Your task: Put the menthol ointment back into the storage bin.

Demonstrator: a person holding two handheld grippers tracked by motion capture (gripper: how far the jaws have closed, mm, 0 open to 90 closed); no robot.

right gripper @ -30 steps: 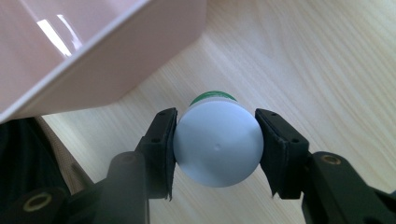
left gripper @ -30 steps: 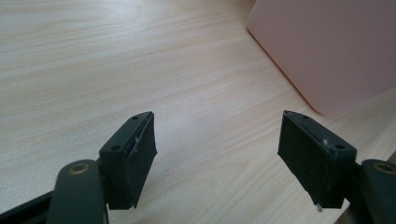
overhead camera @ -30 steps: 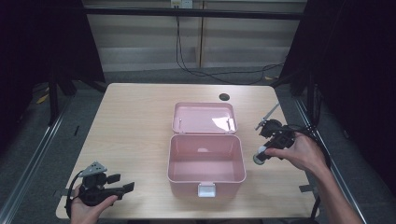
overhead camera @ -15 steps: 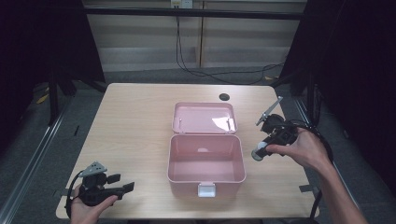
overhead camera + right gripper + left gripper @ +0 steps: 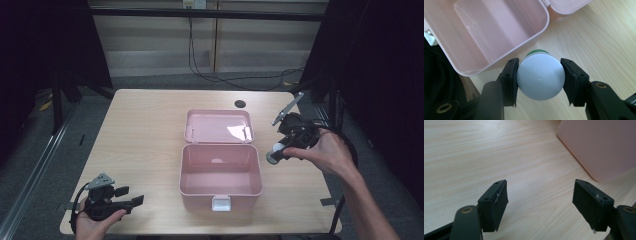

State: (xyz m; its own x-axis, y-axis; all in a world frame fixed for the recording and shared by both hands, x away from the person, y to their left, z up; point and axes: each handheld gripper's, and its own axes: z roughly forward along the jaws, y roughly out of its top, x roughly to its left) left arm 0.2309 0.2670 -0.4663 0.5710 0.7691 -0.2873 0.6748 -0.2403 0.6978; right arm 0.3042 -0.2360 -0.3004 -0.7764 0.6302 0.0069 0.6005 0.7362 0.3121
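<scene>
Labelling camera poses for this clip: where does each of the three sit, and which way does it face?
High view: above the table's near edge, looking forward and down; both hands and forearms enter from below.
Left gripper view: on the left claw, low along the tabletop; open jaws, box wall ahead.
Right gripper view: on the right claw, looking down; jaws clamp a white bottle.
Shared: all show the pink box.

Box (image 5: 220, 172) stood mid-table (image 5: 145, 125), lid (image 5: 218, 126) behind it; bottle (image 5: 274, 152) just right of box; left gripper (image 5: 131, 202) near front-left corner.
</scene>
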